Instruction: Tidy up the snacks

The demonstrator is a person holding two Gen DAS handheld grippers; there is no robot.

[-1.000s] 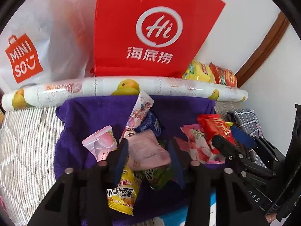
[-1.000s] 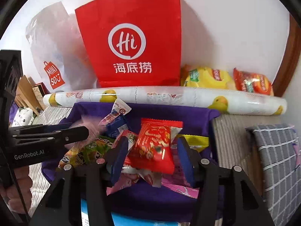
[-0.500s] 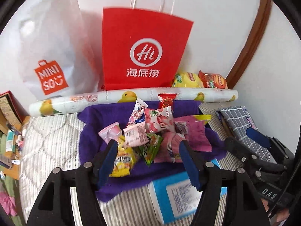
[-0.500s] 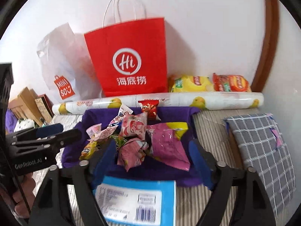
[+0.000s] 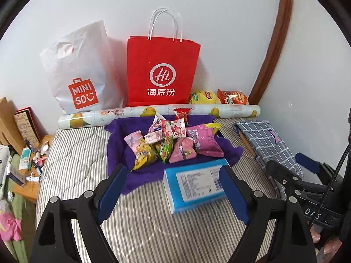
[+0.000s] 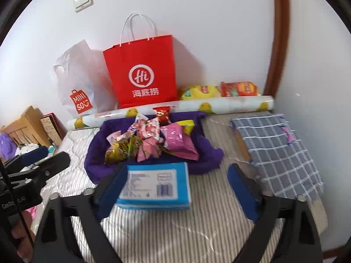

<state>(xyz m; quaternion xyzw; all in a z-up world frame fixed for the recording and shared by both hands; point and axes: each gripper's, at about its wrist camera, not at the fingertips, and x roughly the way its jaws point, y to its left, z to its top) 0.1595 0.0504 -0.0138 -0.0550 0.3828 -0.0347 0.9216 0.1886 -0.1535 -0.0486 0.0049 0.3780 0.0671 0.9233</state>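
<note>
Up close in the left wrist view, the left gripper (image 5: 173, 188) stands wide with nothing between its blue pads; its jaws have just been opening. A blue box (image 5: 194, 184) lies on the striped bedding (image 5: 72, 151) in front of it, just before the purple cloth (image 5: 118, 135) that carries the snack packets (image 5: 171, 142). Behind, a patterned roll (image 5: 153, 114), a red paper bag (image 5: 162, 70) and a white plastic bag (image 5: 81, 70) line the wall.

From the right wrist view, the right gripper (image 6: 173, 188) is likewise spread and empty, jaws just opened. The box sits between its fingers without touching. A checked cloth (image 6: 276, 153) lies to the right; the other gripper shows at the left edge.
</note>
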